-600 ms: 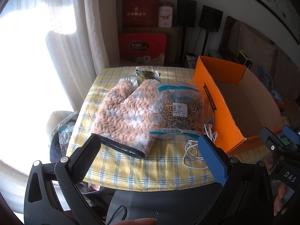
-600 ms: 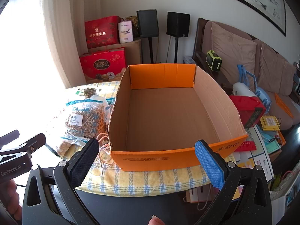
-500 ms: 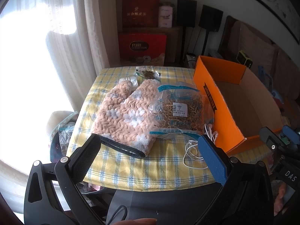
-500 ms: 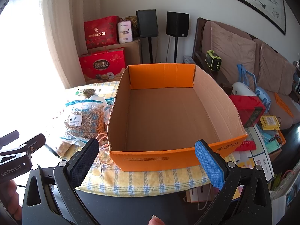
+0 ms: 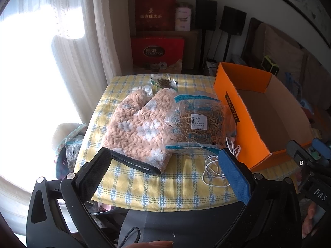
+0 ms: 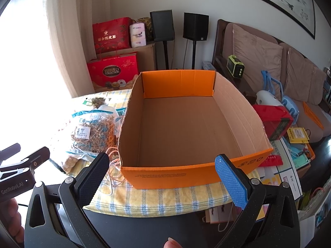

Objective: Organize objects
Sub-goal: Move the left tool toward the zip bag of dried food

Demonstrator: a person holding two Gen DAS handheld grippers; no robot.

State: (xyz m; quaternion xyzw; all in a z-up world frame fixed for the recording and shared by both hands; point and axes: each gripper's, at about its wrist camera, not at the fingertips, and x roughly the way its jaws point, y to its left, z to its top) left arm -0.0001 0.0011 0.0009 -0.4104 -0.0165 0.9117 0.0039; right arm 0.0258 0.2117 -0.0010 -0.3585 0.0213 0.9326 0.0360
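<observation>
While nothing is yet sitting in the orange box, the work looks to be at its very start: both tools are hovering short of the table edge, pointing down at the yellow checked cloth. The left gripper is standing spread wide with nothing between its pads, facing the fluffy mitt, which is lying flat with the bag of dried herbs overlapping its right edge. White earphones are lying coiled just beside the box wall, and a smaller packet and a white case are sitting further back. The right gripper is likewise gaping empty, aimed at the box's near wall. Next, I judge, the left tool needs to be reaching forward and closing on the mitt or the bag, then carrying it rightward over the box rim.
</observation>
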